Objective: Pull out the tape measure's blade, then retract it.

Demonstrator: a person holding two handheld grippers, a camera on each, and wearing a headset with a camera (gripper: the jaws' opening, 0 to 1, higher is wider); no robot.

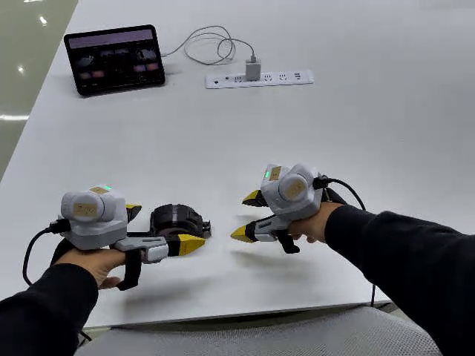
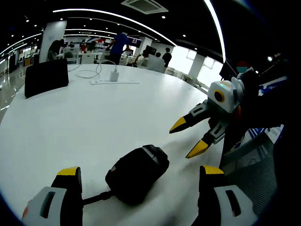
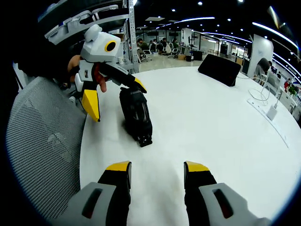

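A black tape measure [image 1: 178,219] lies on the white table [image 1: 223,141], its blade not pulled out. My left gripper [image 1: 165,227] is open, its yellow-tipped jaws standing on either side of the case with gaps left. In the left gripper view the tape measure [image 2: 137,173] sits between the wide jaws of the left gripper [image 2: 140,171]. My right gripper [image 1: 246,217] is open, a short way right of the case and pointing at it with nothing held. The right gripper view shows the right gripper [image 3: 157,166] facing the tape measure [image 3: 136,113] and the left gripper [image 3: 116,98].
A dark tablet [image 1: 115,59] stands at the far left of the table. A white power strip [image 1: 260,77] with a charger and coiled cable lies at the back. The table's front edge runs just below my hands, with a grey mesh chair [image 3: 42,155] beside it.
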